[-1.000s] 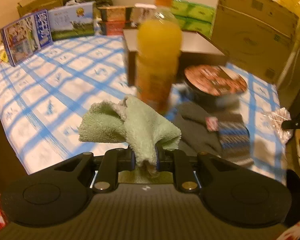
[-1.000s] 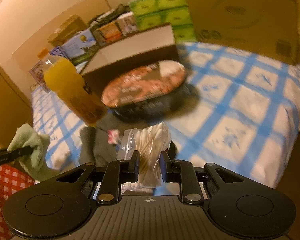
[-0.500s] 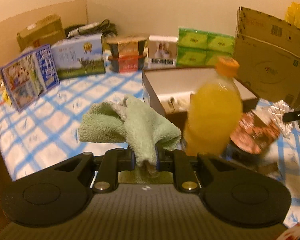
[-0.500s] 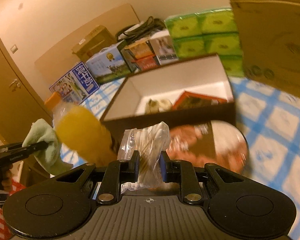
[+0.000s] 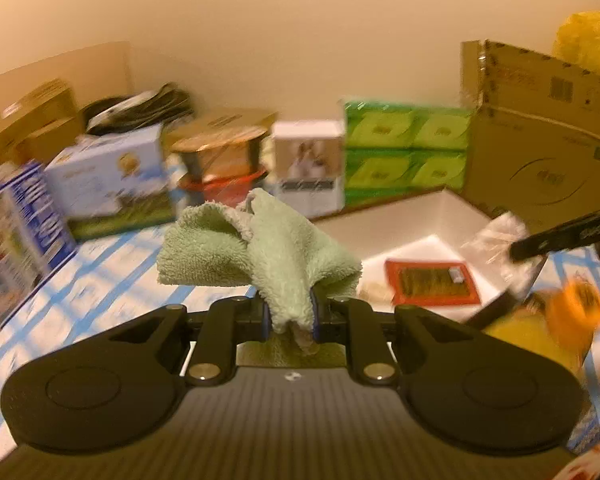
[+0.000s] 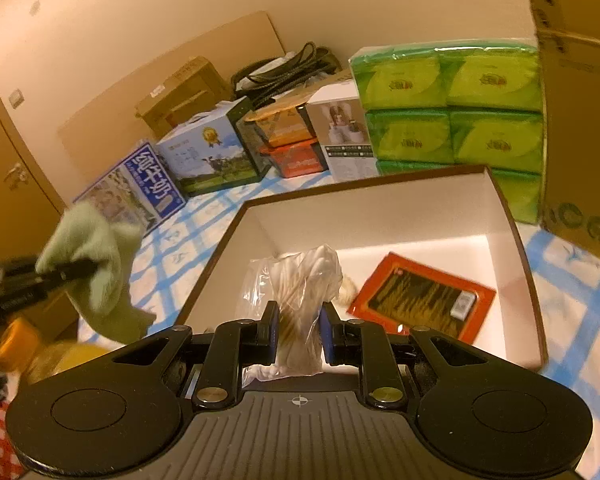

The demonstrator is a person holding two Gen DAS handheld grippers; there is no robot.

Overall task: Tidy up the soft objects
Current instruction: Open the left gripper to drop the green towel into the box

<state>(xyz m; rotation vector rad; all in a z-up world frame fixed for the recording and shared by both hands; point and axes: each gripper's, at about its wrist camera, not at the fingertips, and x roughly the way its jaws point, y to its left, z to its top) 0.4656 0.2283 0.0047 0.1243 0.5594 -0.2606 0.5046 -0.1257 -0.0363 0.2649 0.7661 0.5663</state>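
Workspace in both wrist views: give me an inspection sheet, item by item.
Surface: blue-checked cloth.
Job's things: green towel; clear bag of cotton swabs; open box holding a red packet.
Clutter: orange drink bottle, green tissue packs, cartons.
Tongs: left tongs shut on the towel; right tongs shut on the bag.
Cables: dark coil at the back.
Surroundings: beige wall, brown door.

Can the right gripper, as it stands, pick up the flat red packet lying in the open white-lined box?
Probably not yet: the right gripper is shut on a clear plastic bag. The red packet lies uncovered in the box.
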